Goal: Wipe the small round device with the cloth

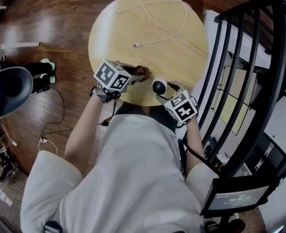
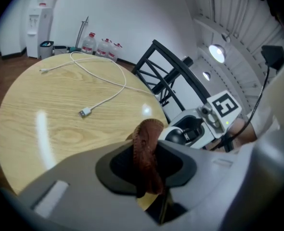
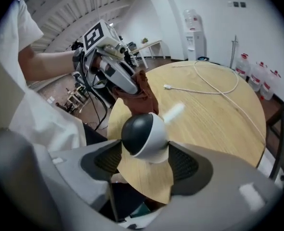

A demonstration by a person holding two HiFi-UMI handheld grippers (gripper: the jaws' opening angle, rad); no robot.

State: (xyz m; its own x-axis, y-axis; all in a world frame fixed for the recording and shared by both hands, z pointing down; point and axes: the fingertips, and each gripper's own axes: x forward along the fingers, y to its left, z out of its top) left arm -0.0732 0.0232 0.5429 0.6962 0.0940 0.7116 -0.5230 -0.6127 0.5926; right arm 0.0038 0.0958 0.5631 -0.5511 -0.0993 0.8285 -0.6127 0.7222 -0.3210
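The round wooden desk [image 1: 133, 23] spreads out ahead of both your hand-held grippers, and both are working over its near edge, the one closest to your body. A black railing [image 1: 240, 81] runs along the outer side of your right hand-held gripper, off the desk.

Your left hand-held gripper [image 1: 140, 74] points down and across toward the right one. Its jaws are pinched narrow on the brown cloth [image 2: 148, 148], which stands bunched in a folded roll between the pads and sticks out past the jaw tips.

Your right hand-held gripper [image 1: 163, 90] also tilts downward. Its jaws stand wide and are closed on the small round device [image 3: 143, 137], with a pad against each side of the ball.

A white cable [image 2: 85, 112] lies in a loose loop on the desk well beyond both hand-held grippers, its plug end the nearest part to the left one.

The cloth's free end reaches toward the right hand-held gripper and comes just beside the device. Whether it actually touches, you cannot tell from any view.

The device is white with a dark round face turned toward the left hand-held gripper, and it sits right over the desk's near rim.
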